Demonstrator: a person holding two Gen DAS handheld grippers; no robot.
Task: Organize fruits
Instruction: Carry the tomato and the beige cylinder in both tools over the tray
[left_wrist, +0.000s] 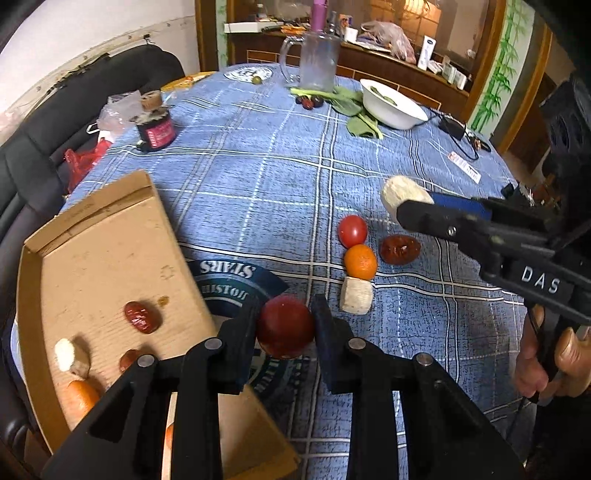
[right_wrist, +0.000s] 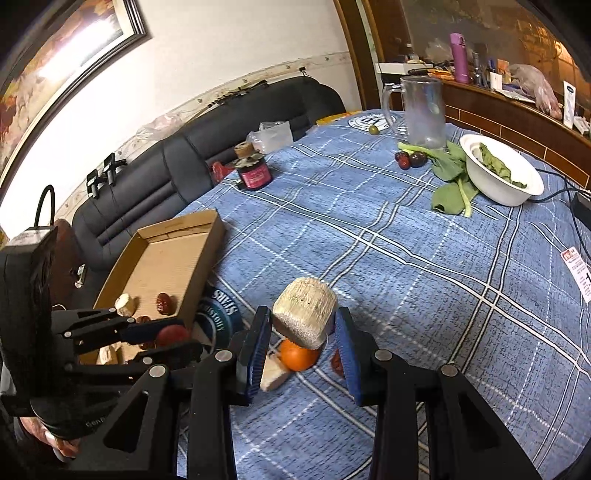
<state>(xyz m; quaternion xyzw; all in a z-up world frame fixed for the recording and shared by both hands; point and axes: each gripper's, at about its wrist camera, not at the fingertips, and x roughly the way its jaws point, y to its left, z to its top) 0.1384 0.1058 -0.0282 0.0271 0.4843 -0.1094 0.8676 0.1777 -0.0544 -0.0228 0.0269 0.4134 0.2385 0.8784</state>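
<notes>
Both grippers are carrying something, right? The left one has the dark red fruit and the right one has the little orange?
Not quite. The left gripper does hold the dark red fruit, but the right gripper holds a pale cut chunk, as the right wrist view shows. The orange lies on the tablecloth beneath it.

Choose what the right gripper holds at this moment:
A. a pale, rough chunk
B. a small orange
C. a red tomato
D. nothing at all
A: the right gripper is shut on the pale chunk, lifted above the orange that lies on the blue tablecloth.
</notes>
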